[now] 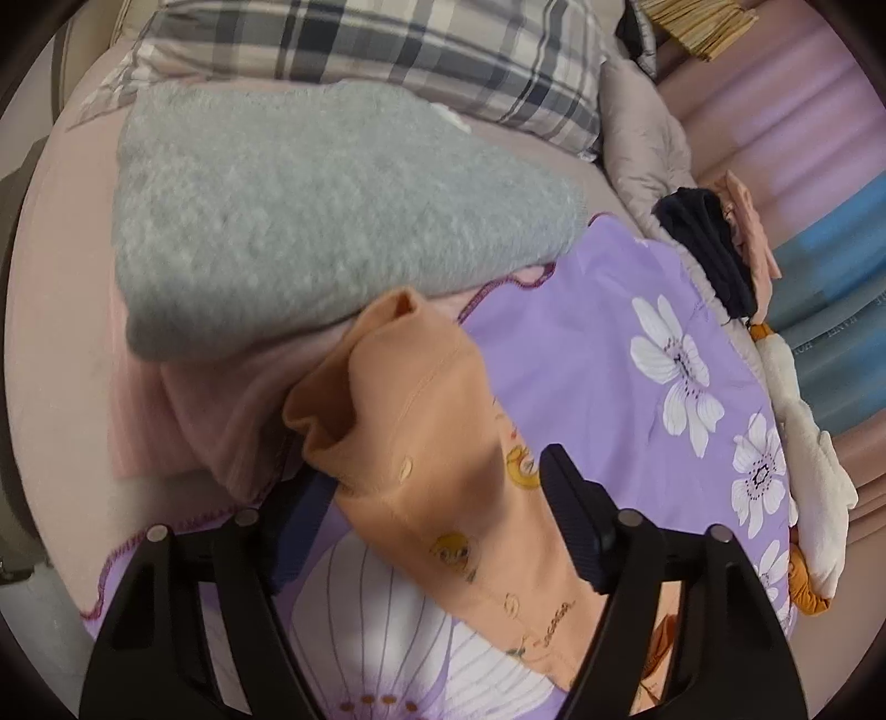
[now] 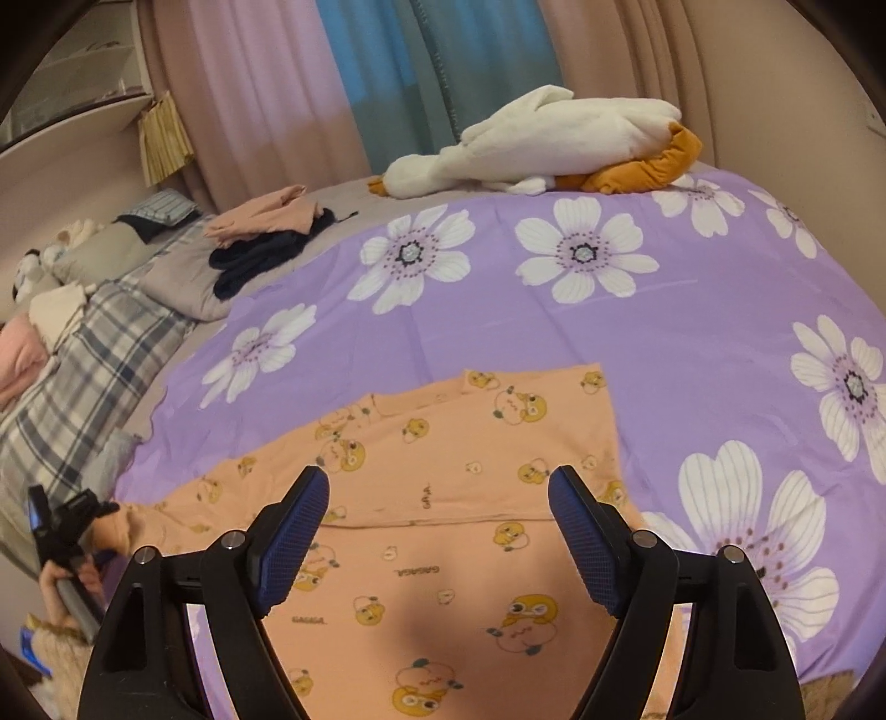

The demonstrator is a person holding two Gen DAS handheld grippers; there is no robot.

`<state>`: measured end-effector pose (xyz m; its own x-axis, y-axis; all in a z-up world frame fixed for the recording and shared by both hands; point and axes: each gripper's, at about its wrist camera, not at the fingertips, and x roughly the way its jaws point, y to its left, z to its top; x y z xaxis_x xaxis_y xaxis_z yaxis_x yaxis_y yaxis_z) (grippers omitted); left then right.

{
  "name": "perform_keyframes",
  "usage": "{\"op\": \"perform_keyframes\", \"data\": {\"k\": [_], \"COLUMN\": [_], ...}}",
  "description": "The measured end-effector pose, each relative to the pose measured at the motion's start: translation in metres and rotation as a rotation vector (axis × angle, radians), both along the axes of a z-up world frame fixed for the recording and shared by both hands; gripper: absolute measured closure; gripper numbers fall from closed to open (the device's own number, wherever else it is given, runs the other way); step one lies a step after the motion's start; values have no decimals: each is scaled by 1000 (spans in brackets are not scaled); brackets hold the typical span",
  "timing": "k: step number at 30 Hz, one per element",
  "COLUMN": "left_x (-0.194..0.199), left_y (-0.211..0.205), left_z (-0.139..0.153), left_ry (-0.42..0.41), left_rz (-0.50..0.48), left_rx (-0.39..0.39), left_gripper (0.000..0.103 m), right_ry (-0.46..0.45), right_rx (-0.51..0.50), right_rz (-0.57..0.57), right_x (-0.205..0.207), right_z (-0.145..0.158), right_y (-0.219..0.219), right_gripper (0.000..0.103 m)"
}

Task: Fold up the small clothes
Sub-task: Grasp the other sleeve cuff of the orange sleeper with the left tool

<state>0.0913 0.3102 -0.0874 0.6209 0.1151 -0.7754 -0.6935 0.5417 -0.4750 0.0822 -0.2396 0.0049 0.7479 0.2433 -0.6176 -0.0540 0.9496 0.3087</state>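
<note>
Peach duck-print garment (image 2: 443, 498) on lilac white-flowered bedspread (image 2: 692, 332).

Bed fills both views, covered by purple floral sheet (image 2: 498, 310). Plaid pillow (image 1: 382, 50) at top of left wrist view, grey fuzzy blanket (image 1: 310, 205) below it. Pink and blue curtains (image 2: 354, 72) across top of right wrist view. White plush goose (image 2: 554, 144) upper right by curtains.
</note>
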Motion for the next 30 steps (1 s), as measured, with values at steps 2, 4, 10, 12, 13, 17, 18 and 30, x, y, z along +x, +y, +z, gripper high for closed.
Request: {"op": "perform_keyframes", "data": {"k": [2, 4, 10, 12, 13, 17, 18, 30], "left_x": [3, 3, 8, 5, 3, 5, 8, 25], "left_y": [1, 0, 3, 2, 0, -11, -16, -110], "left_z": [-5, -5, -12, -8, -4, 11, 14, 66], "left_ry": [39, 47, 8, -7, -20, -72, -77, -266], "left_rz": [1, 8, -1, 19, 20, -6, -21, -347], "left_rx": [-1, 11, -37, -21, -10, 36, 45, 136], "left_gripper": [38, 49, 93, 94, 94, 95, 95, 96], "right_ry": [5, 10, 24, 29, 30, 30, 30, 18], "right_rx": [-3, 6, 18, 19, 23, 25, 26, 49], "right_rz": [2, 2, 12, 15, 16, 14, 13, -9], "right_x": [-1, -1, -1, -1, -1, -1, -2, -9], "right_z": [-2, -3, -7, -8, -8, -8, -8, -6], "right_y": [2, 2, 5, 5, 5, 3, 3, -9], "right_gripper": [22, 22, 22, 22, 22, 22, 22, 22]}}
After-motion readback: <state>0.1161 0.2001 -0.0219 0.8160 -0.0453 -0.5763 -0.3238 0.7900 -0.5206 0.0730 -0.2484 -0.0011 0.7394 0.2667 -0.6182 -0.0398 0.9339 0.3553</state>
